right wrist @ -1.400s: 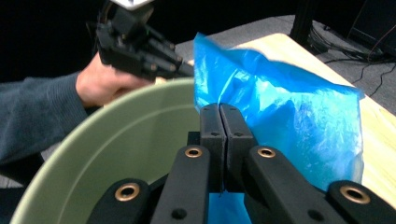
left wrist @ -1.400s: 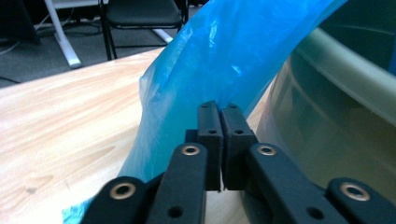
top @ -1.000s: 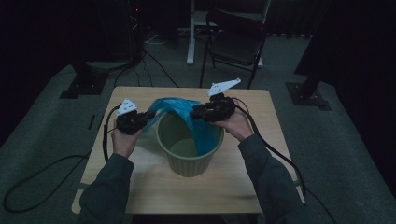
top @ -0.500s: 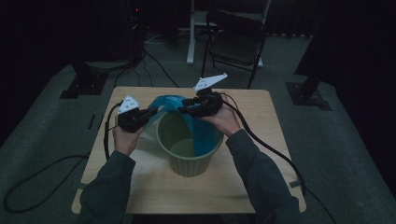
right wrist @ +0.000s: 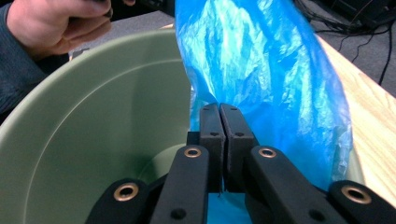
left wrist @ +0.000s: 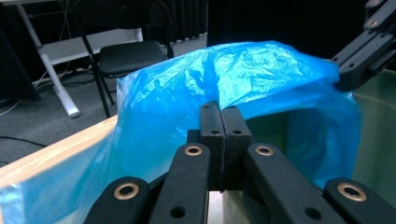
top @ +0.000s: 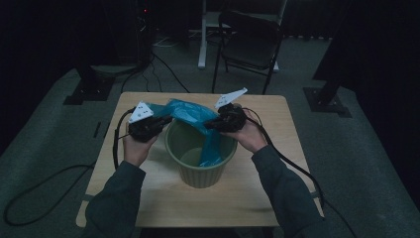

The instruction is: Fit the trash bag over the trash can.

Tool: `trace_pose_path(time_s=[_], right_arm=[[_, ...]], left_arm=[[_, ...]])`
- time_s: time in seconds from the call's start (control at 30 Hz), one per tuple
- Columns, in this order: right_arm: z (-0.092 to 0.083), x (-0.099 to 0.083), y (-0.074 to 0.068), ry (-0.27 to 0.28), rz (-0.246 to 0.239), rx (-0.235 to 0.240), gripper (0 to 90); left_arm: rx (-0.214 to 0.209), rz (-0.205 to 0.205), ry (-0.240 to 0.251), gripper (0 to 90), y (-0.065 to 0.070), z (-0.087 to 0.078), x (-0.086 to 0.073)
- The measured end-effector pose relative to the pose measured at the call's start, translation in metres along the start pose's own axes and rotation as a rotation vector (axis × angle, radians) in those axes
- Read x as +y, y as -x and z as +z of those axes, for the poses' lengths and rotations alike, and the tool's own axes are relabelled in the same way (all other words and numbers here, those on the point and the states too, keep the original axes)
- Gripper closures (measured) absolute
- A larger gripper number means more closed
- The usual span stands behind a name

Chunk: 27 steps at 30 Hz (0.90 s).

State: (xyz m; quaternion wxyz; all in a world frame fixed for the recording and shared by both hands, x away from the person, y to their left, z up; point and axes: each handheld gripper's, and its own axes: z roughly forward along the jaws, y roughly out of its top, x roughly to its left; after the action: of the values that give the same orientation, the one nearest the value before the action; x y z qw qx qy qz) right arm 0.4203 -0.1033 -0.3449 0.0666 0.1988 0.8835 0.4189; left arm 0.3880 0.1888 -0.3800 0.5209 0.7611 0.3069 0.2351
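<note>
Blue plastic film, thin and crinkled, forms the bag [top: 198, 119] that is stretched between the two grippers above a green bin [top: 200, 171]. The bin is stood upright near the middle of the wooden table [top: 277, 198], and part of the bag is seen hanging down inside it on the right-hand side, while the rest is draped over the far rim and spread toward the left.

The left gripper [top: 161, 122] is held just beside the bin's left rim. In the left gripper view its fingers [left wrist: 212, 135] are pressed together with the blue film pinched between them, and the bag [left wrist: 243, 88] is seen billowing up behind them. The other gripper is seen at that view's upper right edge, against the film's far side.

The right gripper [top: 213, 124] is held over the bin's far right rim. Its fingers [right wrist: 233, 135] have just been closing and are now clamped on a fold of the bag [right wrist: 261, 79], with the bin's pale green inner wall [right wrist: 93, 140] seen to the left of them. The person's left hand [right wrist: 56, 25] is seen beyond the bin's rim in that view.

A black folding chair [top: 250, 44] is stood on the floor behind the table.
</note>
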Motion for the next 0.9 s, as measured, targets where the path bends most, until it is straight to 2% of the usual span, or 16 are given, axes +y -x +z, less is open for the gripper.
trace_pose_path(time_s=[0.1,0.13,0.17,0.2,0.23,0.33,0.47,0.7,0.83,0.9], right_arm=[[-0.003,-0.001,-0.002,0.015,-0.015,0.008,72.3],[-0.003,-0.001,-0.002,0.015,-0.015,0.008,72.3],[-0.006,0.001,-0.003,0.038,-0.016,0.014,68.2],[-0.010,0.005,-0.002,0.079,-0.007,0.006,59.3],[-0.012,0.008,-0.002,0.098,0.001,0.001,58.4],[-0.016,0.016,0.000,0.144,0.010,0.005,56.5],[-0.016,0.024,0.001,0.173,0.024,-0.011,55.6],[-0.007,0.038,0.003,0.208,0.053,-0.012,53.0],[-0.002,0.041,0.004,0.188,0.046,-0.009,52.7],[0.006,0.039,0.002,0.128,0.031,-0.020,63.7]], left_arm=[[-0.007,0.016,0.001,89.8,0.003,0.000,0.001],[-0.008,0.022,0.003,89.8,0.004,0.000,0.002],[-0.013,0.031,0.004,89.8,0.006,0.000,0.003],[-0.014,0.035,0.004,89.8,0.007,0.000,0.003],[-0.015,0.038,0.002,89.8,0.008,0.000,0.004],[-0.020,0.047,-0.001,89.8,0.010,0.001,0.004],[-0.033,0.057,0.002,89.8,0.013,0.002,0.005],[-0.061,0.075,0.005,89.8,0.016,0.004,0.005],[-0.079,0.074,0.020,88.9,0.017,0.002,0.005],[-0.092,0.069,0.029,88.2,0.017,0.001,0.004]])
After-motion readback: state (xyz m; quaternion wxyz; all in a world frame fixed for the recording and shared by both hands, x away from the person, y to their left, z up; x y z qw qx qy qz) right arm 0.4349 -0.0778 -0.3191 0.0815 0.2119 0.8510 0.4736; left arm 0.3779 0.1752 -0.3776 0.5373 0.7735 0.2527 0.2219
